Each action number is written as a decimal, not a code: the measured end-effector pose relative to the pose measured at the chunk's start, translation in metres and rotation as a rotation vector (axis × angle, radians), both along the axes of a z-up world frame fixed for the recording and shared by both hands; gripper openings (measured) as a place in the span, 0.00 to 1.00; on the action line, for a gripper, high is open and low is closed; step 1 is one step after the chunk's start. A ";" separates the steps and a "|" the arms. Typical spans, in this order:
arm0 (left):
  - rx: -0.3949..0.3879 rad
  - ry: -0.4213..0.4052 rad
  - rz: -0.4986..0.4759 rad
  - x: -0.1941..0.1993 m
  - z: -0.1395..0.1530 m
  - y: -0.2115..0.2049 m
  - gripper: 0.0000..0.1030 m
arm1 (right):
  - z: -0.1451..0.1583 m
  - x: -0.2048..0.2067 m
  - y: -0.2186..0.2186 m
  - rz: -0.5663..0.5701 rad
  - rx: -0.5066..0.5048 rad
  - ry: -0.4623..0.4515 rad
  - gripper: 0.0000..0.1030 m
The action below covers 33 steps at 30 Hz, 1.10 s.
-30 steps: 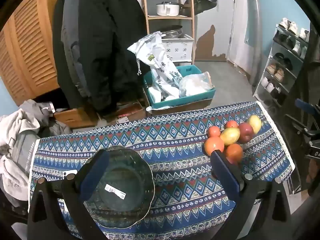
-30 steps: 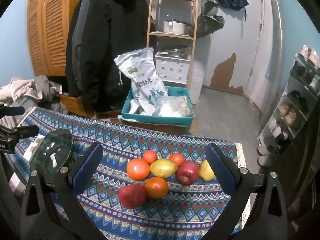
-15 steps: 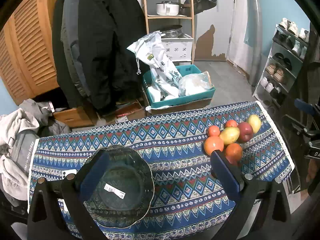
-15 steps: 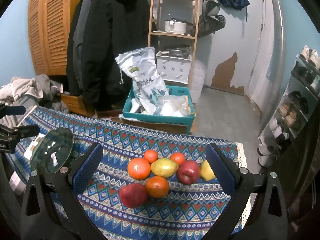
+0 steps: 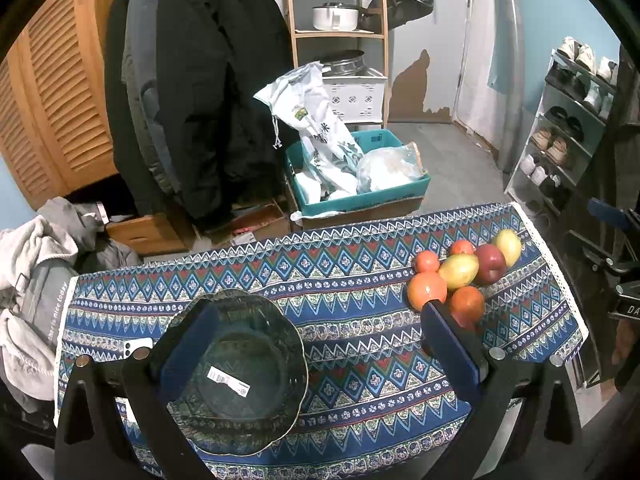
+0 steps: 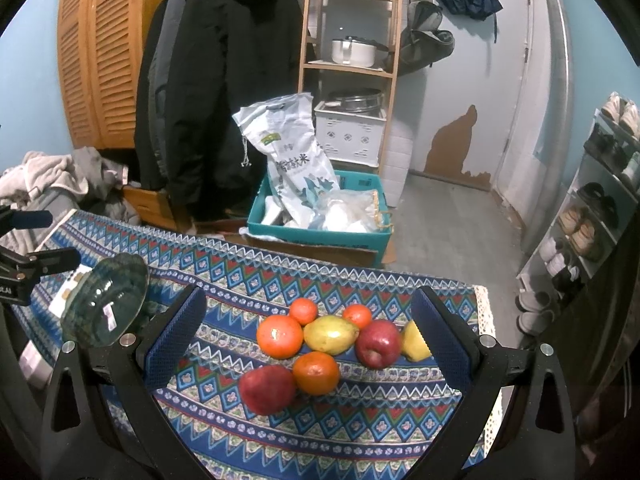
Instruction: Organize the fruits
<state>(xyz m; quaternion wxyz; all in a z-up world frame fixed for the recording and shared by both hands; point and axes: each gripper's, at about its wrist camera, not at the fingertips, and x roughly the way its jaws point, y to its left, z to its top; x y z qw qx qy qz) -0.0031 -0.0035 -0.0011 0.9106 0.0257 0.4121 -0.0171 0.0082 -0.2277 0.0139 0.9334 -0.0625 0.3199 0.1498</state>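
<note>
Right gripper (image 6: 308, 332) spread wide, empty, above the fruits (image 6: 320, 344) clustered on the cloth (image 6: 360, 424). Left gripper (image 5: 320, 356) also wide, empty, over the bowl (image 5: 276, 412). Best start — drop on the near apple (image 6: 266, 390), an outer piece, squeeze gently.

A blue, red and white geometric-patterned cloth (image 6: 360, 280) covers the surface. On it lie orange citrus (image 6: 279, 336), a yellow-green mango (image 6: 330, 335), dark red apples (image 6: 378, 343) and a clear greenish glass bowl (image 5: 256, 364). Gripper pads (image 6: 176, 336) are blue.
</note>
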 end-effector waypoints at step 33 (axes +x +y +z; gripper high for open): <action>-0.003 0.001 -0.002 0.000 0.001 0.001 0.99 | -0.001 0.000 -0.001 0.000 -0.001 0.004 0.97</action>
